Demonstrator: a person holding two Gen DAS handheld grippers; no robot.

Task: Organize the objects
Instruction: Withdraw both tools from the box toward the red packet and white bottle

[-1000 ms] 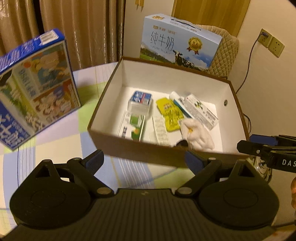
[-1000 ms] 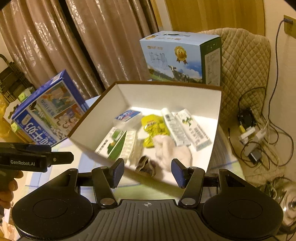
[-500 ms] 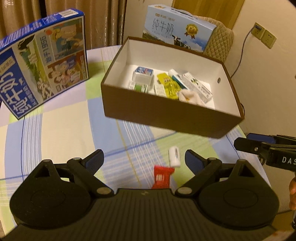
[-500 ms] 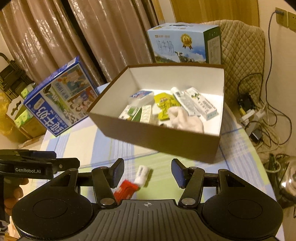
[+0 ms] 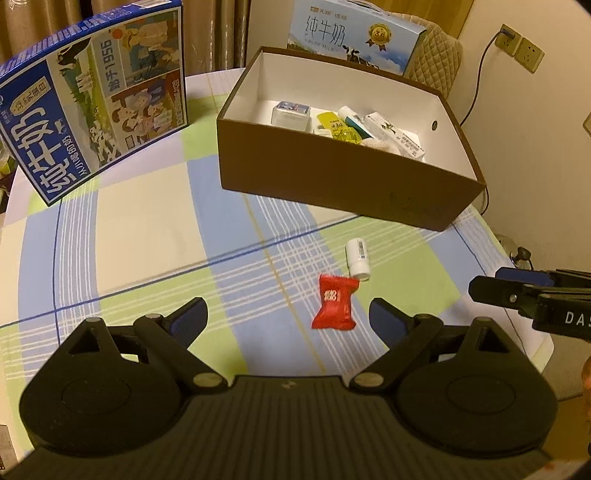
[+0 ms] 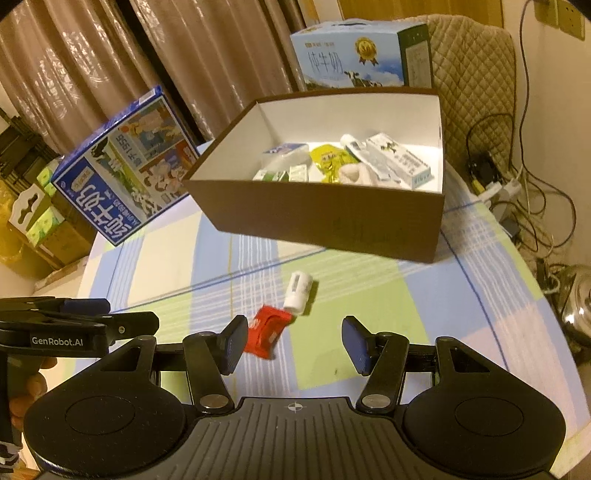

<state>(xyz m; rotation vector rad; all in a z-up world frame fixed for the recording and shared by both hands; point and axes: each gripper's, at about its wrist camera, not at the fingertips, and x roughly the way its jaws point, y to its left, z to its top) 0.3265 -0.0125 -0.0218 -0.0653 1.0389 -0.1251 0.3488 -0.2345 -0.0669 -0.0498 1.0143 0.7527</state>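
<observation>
A red candy packet (image 5: pixel 335 307) (image 6: pixel 266 331) lies on the checked tablecloth, touching a small white bottle (image 5: pixel 357 256) (image 6: pixel 299 291) lying on its side. Behind them stands a brown open box (image 5: pixel 347 177) (image 6: pixel 325 218) holding several small packages, a yellow sachet and a toothpaste carton. My left gripper (image 5: pixel 288 317) is open and empty, just short of the packet. My right gripper (image 6: pixel 293 343) is open and empty too, with the packet by its left finger. Each gripper shows at the edge of the other's view.
A blue milk carton box (image 5: pixel 92 99) (image 6: pixel 125 166) stands at the table's left. A light-blue milk box (image 5: pixel 354 33) (image 6: pixel 362 55) rests on a quilted chair behind the brown box. Cables and a power strip (image 6: pixel 502 188) lie on the floor at right. The table edge (image 5: pixel 517 280) curves near the right.
Both grippers have pulled back from above the brown box and dropped lower. The red packet and white bottle on the cloth have come into view in front of them.
</observation>
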